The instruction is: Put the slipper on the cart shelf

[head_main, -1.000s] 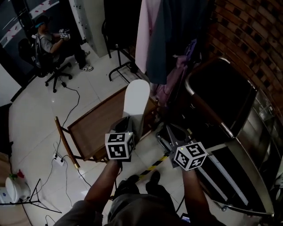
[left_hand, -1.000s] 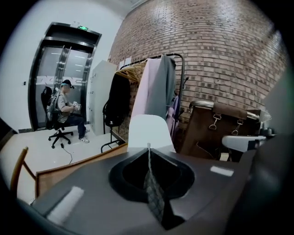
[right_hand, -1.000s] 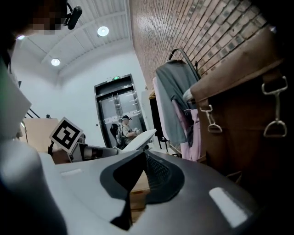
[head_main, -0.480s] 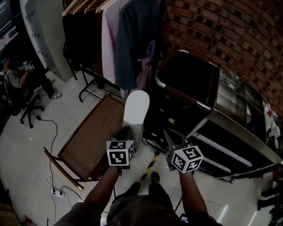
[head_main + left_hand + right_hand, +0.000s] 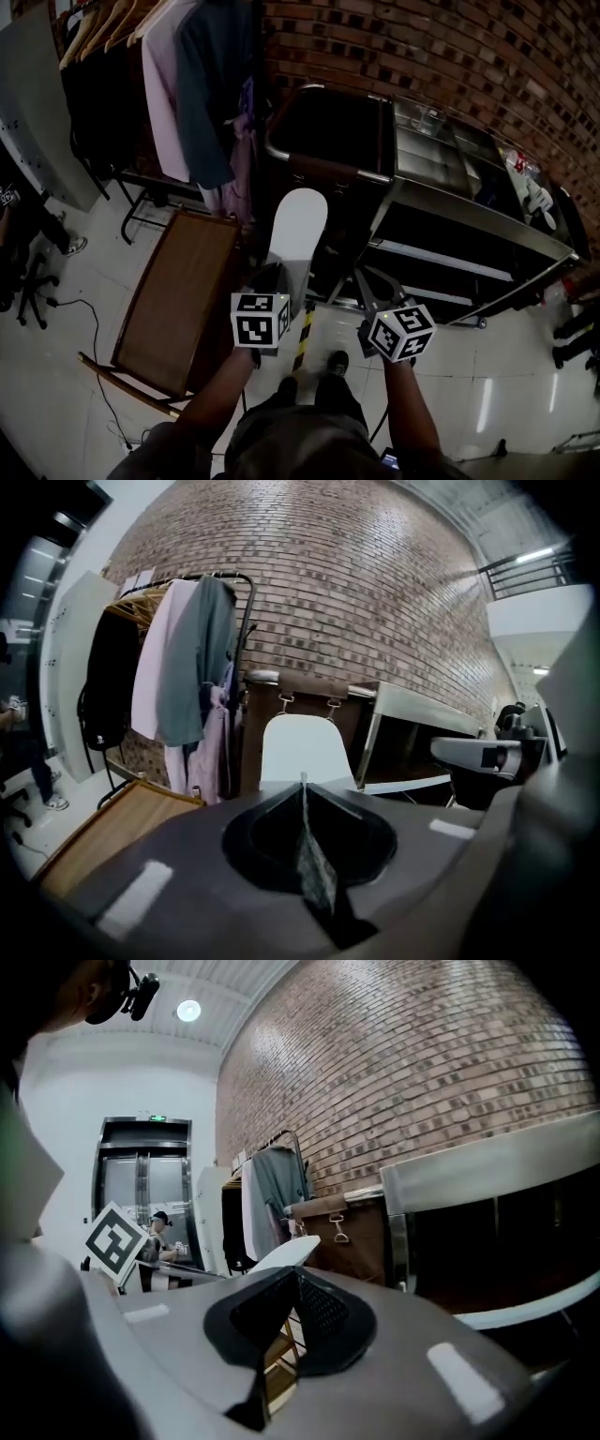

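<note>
White slipper (image 5: 296,223); heel hidden within left gripper (image 5: 274,279).

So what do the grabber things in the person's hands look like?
The left gripper and right gripper look alike: two long grey jaws that narrow to a point, with dark textured pads inside. Each carries a white cube printed with black square markers. The forearms are bare, with no sleeves showing.

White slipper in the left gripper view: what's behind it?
Behind the white flat slipper stands a brown panel with two metal clasps. Its lower part is covered by the slipper.
</note>
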